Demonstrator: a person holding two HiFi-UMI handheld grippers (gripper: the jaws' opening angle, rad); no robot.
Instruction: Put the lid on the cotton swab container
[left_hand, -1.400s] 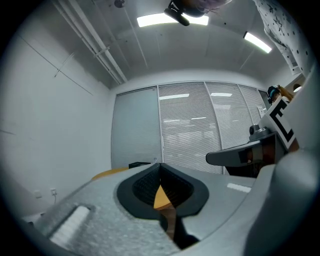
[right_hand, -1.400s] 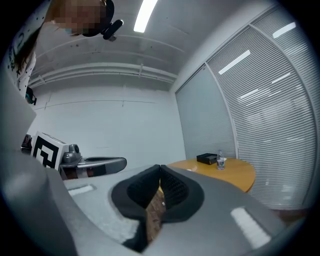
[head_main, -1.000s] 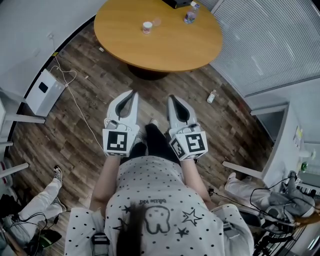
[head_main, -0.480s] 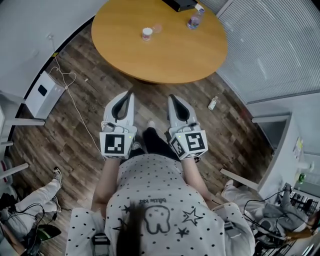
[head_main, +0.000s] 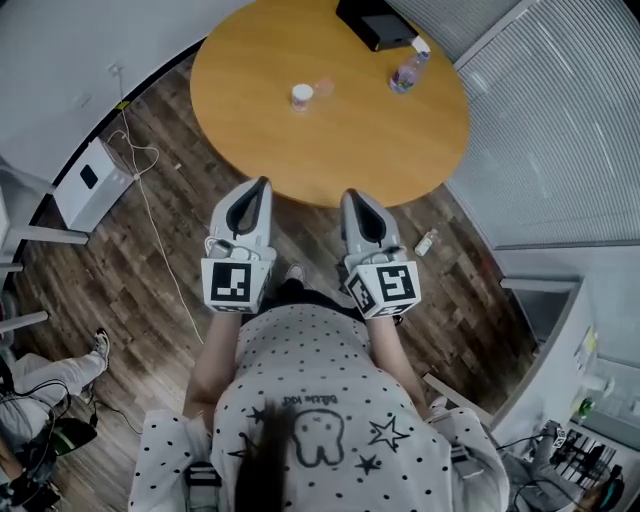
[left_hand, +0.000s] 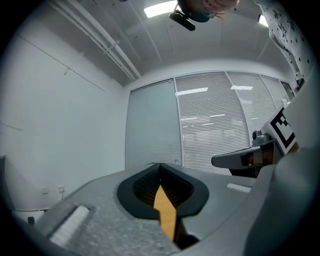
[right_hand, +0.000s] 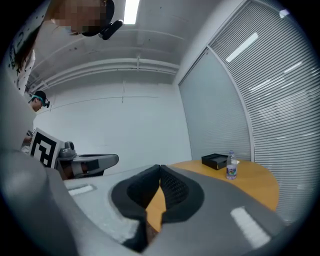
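Note:
The cotton swab container (head_main: 302, 96), a small white tub, stands on the round wooden table (head_main: 360, 150), toward its far left. A small clear lid (head_main: 323, 87) lies just to its right. My left gripper (head_main: 262, 186) and right gripper (head_main: 350, 196) point level at the table's near edge, side by side, well short of the container. Both are shut with nothing between the pads. In the left gripper view the left gripper (left_hand: 160, 165) has its tips together, with a strip of table showing below them. The right gripper (right_hand: 160, 167) looks the same in the right gripper view.
A water bottle (head_main: 405, 72) and a black box (head_main: 377, 22) sit at the table's far side. On the wood floor are a white unit (head_main: 90, 180) with a cable (head_main: 150, 215) at the left, and a small bottle (head_main: 427, 241) at the right. Blinds (head_main: 560, 110) line the right side.
The table has drawn closer in the head view; both grippers have gone forward together, from over open floor to its near edge. Their jaws stayed shut.

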